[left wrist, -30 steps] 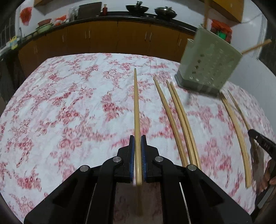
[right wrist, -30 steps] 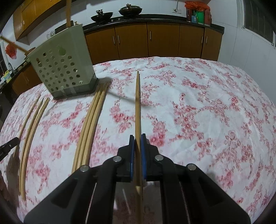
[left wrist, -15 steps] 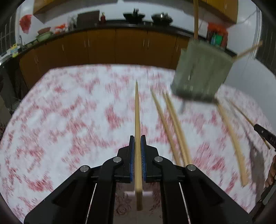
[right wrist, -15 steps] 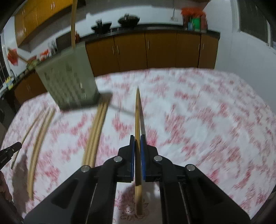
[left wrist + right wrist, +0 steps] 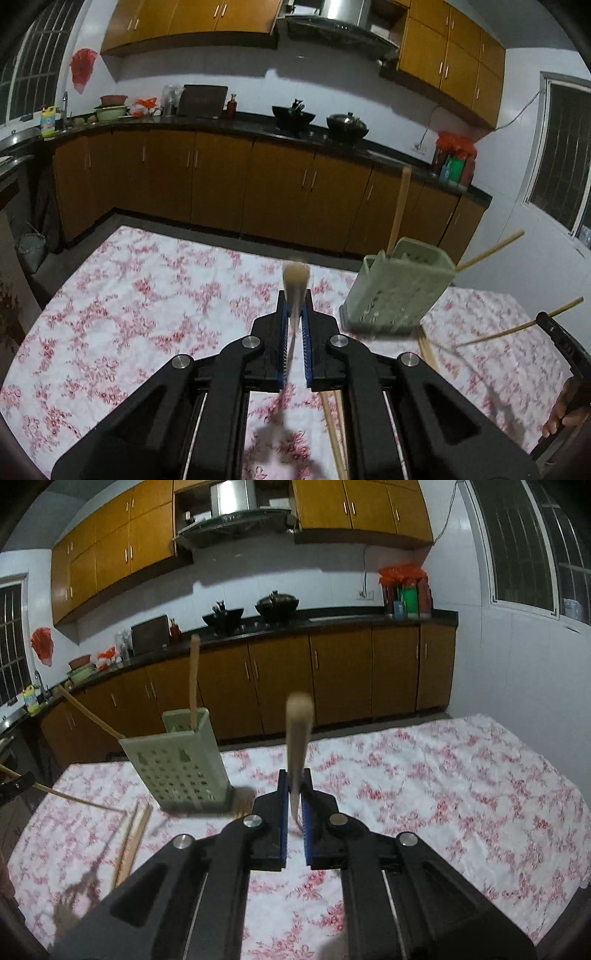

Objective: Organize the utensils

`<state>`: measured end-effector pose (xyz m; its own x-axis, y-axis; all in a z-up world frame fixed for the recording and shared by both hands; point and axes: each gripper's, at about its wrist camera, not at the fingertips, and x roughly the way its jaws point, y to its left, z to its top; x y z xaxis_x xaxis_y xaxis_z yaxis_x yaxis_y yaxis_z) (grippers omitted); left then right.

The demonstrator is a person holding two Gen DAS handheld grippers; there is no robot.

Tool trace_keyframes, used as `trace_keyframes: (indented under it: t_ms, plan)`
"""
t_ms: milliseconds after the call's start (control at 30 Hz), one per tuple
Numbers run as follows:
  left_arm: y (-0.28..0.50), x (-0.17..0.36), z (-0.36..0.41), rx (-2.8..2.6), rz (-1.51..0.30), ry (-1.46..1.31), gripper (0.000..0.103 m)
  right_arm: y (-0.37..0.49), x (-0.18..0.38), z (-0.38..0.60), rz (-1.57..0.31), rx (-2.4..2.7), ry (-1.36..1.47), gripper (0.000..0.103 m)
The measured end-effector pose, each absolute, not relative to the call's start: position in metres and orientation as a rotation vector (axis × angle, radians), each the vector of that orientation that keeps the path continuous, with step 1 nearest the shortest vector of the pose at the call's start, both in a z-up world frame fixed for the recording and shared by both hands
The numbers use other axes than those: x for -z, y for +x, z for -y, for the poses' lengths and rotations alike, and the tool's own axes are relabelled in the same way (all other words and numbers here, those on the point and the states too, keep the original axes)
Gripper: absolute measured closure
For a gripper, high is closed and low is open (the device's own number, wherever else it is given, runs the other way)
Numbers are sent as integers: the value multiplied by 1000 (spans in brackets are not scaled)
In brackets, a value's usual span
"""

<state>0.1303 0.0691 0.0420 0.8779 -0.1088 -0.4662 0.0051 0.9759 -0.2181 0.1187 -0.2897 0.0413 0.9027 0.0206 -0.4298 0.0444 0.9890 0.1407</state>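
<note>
Left view — my left gripper point(image 5: 294, 314) clamps a chopstick point(image 5: 295, 280), tip raised; holder point(image 5: 397, 291) stands right on the cloth point(image 5: 147, 306).
Right view — my right gripper point(image 5: 295, 794) pinches another stick point(image 5: 298, 734); holder point(image 5: 177, 764) left.

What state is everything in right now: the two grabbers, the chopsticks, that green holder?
Left gripper: shut on a chopstick, raised off the table.
Right gripper: shut on a chopstick, tip pointing up.
Green holder: upright on the tablecloth, two chopsticks standing in it.
Loose chopsticks: lying flat beside the holder.
</note>
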Motion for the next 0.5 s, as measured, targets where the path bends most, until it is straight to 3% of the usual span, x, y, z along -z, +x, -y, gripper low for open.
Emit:
trace_keyframes:
  t_ms: [500]
  plan:
    - [114,-122,-38,233,-316,-211,96,109,-146,261,-256,-227,226,95]
